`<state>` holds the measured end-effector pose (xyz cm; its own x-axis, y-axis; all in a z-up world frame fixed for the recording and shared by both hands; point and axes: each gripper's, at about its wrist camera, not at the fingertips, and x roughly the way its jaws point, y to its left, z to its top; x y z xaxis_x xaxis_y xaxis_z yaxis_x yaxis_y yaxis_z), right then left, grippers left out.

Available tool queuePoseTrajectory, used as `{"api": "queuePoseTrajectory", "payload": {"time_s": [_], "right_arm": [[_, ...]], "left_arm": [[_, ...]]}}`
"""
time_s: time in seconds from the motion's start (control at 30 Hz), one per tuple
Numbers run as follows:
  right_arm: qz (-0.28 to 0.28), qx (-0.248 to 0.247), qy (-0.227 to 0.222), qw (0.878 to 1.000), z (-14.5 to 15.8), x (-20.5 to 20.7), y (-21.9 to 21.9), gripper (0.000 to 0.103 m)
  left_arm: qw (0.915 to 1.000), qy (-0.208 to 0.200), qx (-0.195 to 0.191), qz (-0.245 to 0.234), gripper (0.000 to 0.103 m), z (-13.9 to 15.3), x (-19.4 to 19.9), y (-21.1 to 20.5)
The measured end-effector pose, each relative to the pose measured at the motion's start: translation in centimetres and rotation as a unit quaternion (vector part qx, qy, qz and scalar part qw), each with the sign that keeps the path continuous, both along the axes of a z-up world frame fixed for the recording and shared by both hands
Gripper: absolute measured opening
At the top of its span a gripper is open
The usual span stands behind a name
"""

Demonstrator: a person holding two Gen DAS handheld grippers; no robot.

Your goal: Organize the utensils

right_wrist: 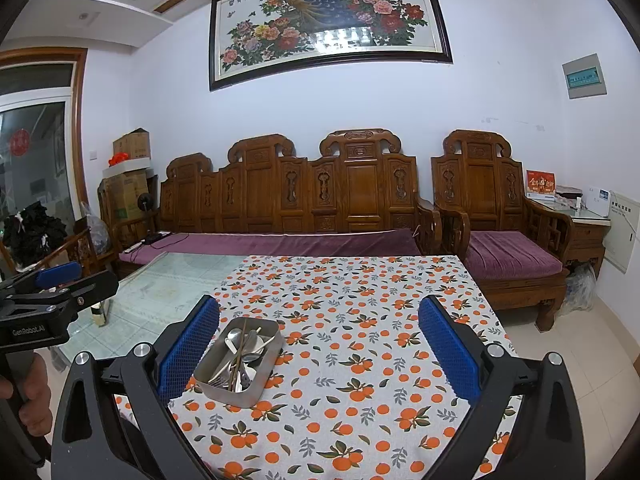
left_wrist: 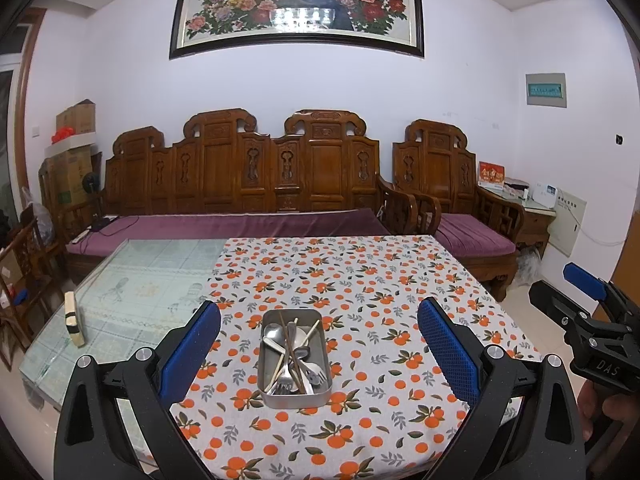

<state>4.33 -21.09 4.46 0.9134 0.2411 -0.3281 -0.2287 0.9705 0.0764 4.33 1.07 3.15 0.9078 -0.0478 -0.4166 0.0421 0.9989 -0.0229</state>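
Left gripper [left_wrist: 319, 334] and right gripper [right_wrist: 319, 334] both wide, empty, low in frame; tin [left_wrist: 295, 360] on cloth [left_wrist: 400, 300] holds jumbled cutlery [left_wrist: 294, 354]; block [left_wrist: 75, 318] far left.

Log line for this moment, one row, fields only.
left gripper: open, empty | right gripper: open, empty | metal tray: on tablecloth, holds mixed utensils | sorting: not begun

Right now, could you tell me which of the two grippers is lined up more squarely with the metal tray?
The left gripper: the metal tray sits centred between its open fingers. For the right gripper, the tray lies off to the left, beside its left finger.
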Motion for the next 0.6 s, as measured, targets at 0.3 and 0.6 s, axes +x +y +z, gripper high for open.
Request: {"api": "queuePoseTrajectory", "payload": {"time_s": [0.3,0.6], "right_arm": [[0.0,0.0,0.0,1.0,0.06,-0.06,0.16,0.1],[0.001,0.0,0.0,1.0,0.03,-0.02,0.17,0.1]], "left_arm": [[1.0,0.001,0.003,0.0,0.095,-0.2,-0.07,-0.11],[1.0,0.001,0.003,-0.001,0.095,-0.24,-0.03,-0.21]]}}
